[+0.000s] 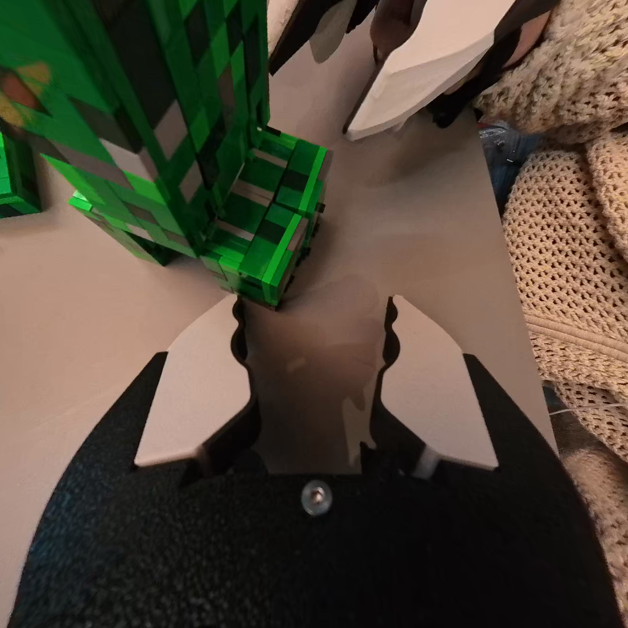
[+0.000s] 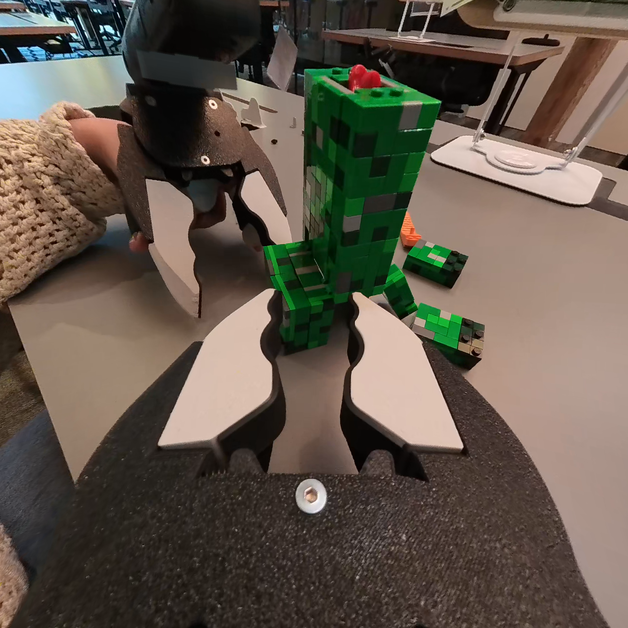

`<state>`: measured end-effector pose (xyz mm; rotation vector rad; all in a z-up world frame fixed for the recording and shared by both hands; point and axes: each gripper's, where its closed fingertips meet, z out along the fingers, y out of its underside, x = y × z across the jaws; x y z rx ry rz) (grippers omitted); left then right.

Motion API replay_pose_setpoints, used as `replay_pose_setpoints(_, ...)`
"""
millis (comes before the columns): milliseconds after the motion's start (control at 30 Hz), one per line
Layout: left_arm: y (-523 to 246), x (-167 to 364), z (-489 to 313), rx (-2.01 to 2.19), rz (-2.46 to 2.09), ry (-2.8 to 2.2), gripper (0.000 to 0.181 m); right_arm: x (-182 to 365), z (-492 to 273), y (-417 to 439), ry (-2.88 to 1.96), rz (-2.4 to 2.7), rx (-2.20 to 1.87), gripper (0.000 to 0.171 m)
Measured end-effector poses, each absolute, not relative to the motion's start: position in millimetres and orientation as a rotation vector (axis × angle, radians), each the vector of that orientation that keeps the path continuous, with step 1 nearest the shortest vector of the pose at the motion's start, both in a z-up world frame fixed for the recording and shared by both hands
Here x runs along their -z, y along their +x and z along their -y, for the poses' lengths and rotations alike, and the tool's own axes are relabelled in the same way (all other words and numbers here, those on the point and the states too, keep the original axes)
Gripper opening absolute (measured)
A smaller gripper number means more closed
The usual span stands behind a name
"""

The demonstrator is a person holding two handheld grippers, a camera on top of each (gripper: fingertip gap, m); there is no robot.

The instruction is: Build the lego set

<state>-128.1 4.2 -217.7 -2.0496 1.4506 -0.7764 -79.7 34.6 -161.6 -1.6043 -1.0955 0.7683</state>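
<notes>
A tall green block figure stands on the grey table, with a red piece in its open top. My right gripper is open, its fingers either side of the figure's front foot; the left finger is close against it and a gap shows at the right finger. My left gripper is open and empty, pointing down at bare table beside the foot. It also shows in the right wrist view, left of the figure. The right gripper's finger shows beyond the foot.
Two loose green blocks and an orange brick separator lie right of the figure. A white stand base sits at the back right. A knit sleeve holds the left gripper. The table edge runs on the left. The left gripper's tips are roughly 8 centimetres from the right gripper's.
</notes>
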Motion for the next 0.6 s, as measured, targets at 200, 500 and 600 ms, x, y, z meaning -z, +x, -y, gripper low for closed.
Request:
replay_pose_setpoints(200,-134.0,214.1,-6.5,0.783,-1.424,-2.048,0.077,168.1,-29.8,-84.6,-1.626,1.167,-0.788,0.039)
replay_pose_setpoints(500,-134.4,217.5,-6.8,0.787,-1.427,-2.056,0.076,161.8,-61.9,-72.7,-1.57,1.156,-0.788,0.057)
replay_pose_setpoints(600,-134.6,218.3,-7.0,0.791,-1.423,-2.06,0.076,163.3,-62.3,-74.9,-1.571,1.187,-0.816,0.059)
